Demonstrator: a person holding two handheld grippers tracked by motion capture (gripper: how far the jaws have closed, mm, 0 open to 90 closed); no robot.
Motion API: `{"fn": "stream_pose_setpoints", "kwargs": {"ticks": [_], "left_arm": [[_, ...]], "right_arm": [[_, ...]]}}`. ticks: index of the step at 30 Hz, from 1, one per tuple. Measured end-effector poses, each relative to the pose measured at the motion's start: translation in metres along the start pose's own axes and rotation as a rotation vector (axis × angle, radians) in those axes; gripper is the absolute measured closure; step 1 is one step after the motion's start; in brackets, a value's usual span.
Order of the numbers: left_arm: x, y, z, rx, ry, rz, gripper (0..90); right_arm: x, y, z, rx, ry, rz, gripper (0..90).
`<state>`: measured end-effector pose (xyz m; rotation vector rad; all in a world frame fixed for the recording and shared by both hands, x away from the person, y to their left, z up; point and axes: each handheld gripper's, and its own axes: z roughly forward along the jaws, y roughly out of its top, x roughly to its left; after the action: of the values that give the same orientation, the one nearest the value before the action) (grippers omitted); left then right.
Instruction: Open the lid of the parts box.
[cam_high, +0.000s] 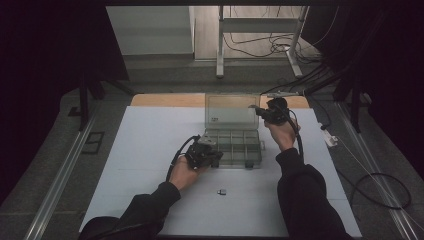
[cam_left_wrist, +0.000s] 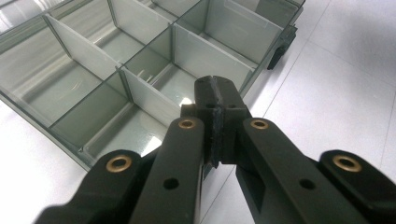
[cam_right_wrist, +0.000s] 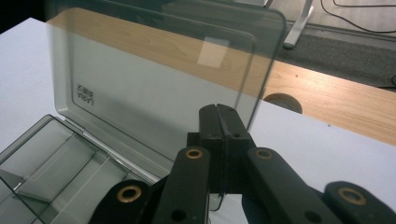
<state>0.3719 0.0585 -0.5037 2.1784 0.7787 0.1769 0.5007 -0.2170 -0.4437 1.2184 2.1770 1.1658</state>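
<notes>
Here, a clear divided box (cam_high: 239, 145) lies open mid-table.
Near to far: the left gripper (cam_left_wrist: 215, 93), jaws pressed together, rests at its front corner; the right gripper (cam_right_wrist: 218, 122) pinches the raised lid's (cam_right_wrist: 154, 88) edge. Light, stiff, slippery plastic, probably; hold the rim.

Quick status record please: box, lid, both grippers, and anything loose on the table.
box: clear compartment box on the white table, compartments look empty
lid: lid open, standing upright at the far side
left gripper: left gripper shut, at the box's near left corner
right gripper: right gripper shut, at the lid's right edge; whether it touches, can't tell
loose item: small dark part lying near the front, apart from the box
</notes>
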Motion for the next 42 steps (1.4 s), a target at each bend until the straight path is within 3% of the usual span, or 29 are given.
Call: {"fn": "stream_pose_setpoints", "kwargs": {"ticks": [11, 14, 27, 36, 42], "left_arm": [[0.001, 0.001, 0.000, 0.006, -0.006, -0.013, 88.2], [0.002, 0.001, 0.000, -0.001, -0.021, -0.038, 85.4], [-0.002, 0.003, -0.008, 0.009, -0.024, -0.017, 76.9], [0.004, 0.002, -0.023, 0.013, -0.016, -0.040, 62.2], [0.006, 0.002, -0.032, 0.009, -0.033, -0.047, 48.6]], "right_arm": [[0.003, -0.003, -0.002, 0.037, 0.019, 0.013, 84.8], [0.004, -0.004, -0.007, 0.043, 0.034, 0.015, 81.7], [0.012, -0.006, -0.022, 0.054, 0.066, 0.015, 71.2], [0.020, -0.014, -0.031, 0.087, 0.070, -0.012, 62.7], [0.026, -0.018, -0.037, 0.105, 0.085, -0.013, 56.2]]}}
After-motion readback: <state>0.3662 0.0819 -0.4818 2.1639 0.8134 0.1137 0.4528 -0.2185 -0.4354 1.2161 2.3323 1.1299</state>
